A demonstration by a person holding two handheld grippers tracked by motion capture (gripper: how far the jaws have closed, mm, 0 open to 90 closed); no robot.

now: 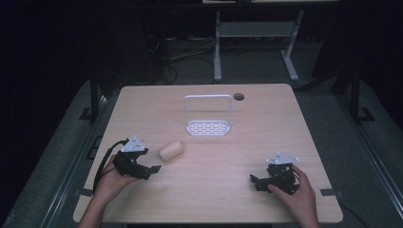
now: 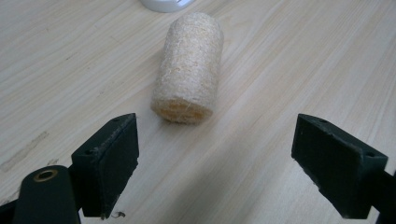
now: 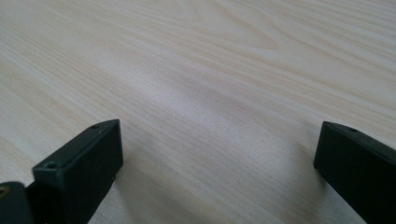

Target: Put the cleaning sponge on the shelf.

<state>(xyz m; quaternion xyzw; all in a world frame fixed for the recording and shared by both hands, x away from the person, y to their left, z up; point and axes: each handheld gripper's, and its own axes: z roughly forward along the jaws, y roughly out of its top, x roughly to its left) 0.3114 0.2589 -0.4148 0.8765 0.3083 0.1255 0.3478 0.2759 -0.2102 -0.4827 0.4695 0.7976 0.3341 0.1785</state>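
A tan loofah-like cylinder [image 1: 171, 150] lies on its side on the wooden table, left of centre. In the left gripper view the cylinder [image 2: 188, 69] rests just ahead of the two wide-apart jaws, untouched. My left gripper [image 1: 151, 170] sits low at the table's left, open, pointing toward the cylinder. The left gripper [image 2: 215, 151] holds nothing. My right gripper [image 1: 254, 181] rests at the front right, open, with bare wood between its jaws; the right gripper [image 3: 217, 168] is empty.
A white rack with a tall handle and slotted base [image 1: 208, 127] stands at the table's middle back. A round cable hole [image 1: 238, 97] lies near the far edge. A white object's rim [image 2: 163, 4] shows beyond the cylinder. Bare table [image 1: 247, 147] lies between the grippers.
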